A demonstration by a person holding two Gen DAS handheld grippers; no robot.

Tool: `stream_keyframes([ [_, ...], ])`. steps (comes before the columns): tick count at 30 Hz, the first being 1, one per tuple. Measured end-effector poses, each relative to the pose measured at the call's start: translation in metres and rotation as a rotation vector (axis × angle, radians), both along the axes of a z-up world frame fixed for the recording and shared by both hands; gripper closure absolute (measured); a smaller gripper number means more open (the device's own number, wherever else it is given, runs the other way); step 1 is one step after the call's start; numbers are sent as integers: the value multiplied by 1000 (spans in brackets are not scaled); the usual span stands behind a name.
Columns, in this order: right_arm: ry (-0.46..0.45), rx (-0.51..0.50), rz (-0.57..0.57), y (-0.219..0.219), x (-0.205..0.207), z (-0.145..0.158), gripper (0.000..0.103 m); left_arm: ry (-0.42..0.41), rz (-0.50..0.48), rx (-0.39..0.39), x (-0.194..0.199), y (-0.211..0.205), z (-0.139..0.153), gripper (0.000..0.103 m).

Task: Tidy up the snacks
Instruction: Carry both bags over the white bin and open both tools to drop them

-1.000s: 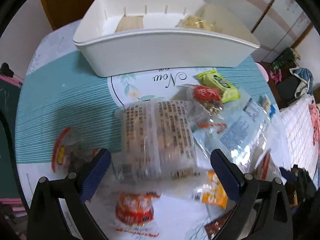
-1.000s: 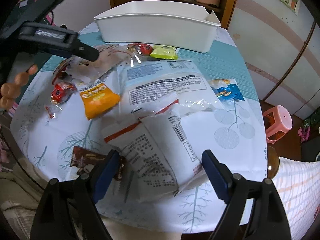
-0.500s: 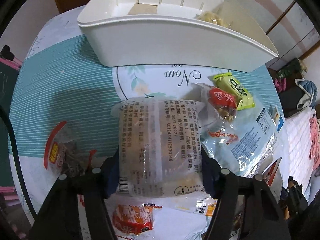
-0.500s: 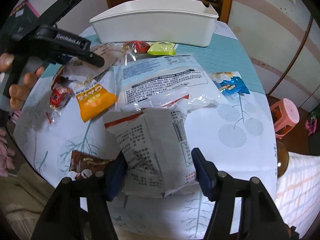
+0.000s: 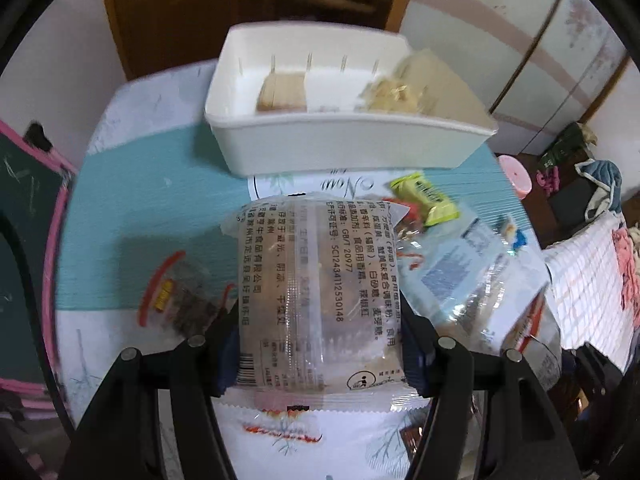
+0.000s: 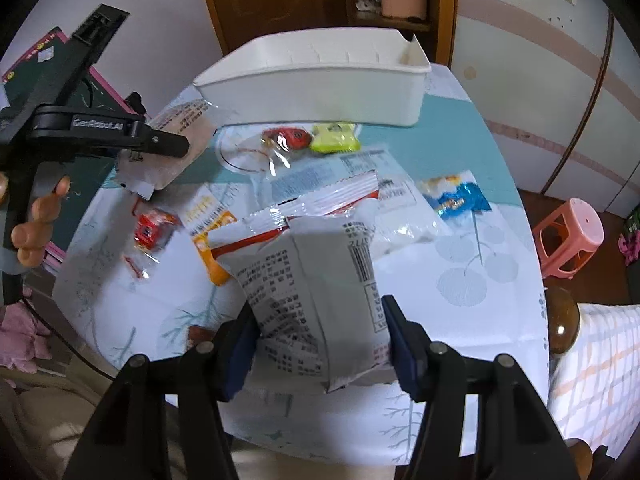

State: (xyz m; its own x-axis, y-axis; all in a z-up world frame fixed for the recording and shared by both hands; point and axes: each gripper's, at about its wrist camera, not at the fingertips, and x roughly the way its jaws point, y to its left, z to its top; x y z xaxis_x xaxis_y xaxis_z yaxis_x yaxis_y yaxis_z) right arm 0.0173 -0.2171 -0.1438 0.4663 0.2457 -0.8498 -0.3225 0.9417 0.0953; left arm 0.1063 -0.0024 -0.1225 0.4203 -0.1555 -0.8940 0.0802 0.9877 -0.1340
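Note:
My left gripper is shut on a clear snack pack with black printed text and holds it above the table, short of the white bin. The bin holds a tan packet and a yellowish snack. My right gripper is shut on a white and red snack bag, lifted over the table's near side. The left gripper and its pack also show in the right wrist view, left of the bin.
Loose snacks lie on the round table: a green pack, a red pack, a big clear bag, a blue pack, an orange pack. A pink stool stands to the right.
Both grippers closed on their packs and lifted them off the table. The left one rose and drew back, so the bin now looks farther away.

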Motion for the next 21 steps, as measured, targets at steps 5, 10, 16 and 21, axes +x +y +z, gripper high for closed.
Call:
stream_keyframes([
  [5,-40,15,18,9,-3,21,44,-92,-32,19,-24,3,37,40],
  [10,-72,43,30,18,-1,44,44,-143,-57,25,-42,5,63,40],
  [16,-118,83,18,21,22,84,44,-192,-93,51,-48,5,96,39],
  [21,-212,87,-5,23,55,138,44,-267,-115,118,-32,-2,132,39],
])
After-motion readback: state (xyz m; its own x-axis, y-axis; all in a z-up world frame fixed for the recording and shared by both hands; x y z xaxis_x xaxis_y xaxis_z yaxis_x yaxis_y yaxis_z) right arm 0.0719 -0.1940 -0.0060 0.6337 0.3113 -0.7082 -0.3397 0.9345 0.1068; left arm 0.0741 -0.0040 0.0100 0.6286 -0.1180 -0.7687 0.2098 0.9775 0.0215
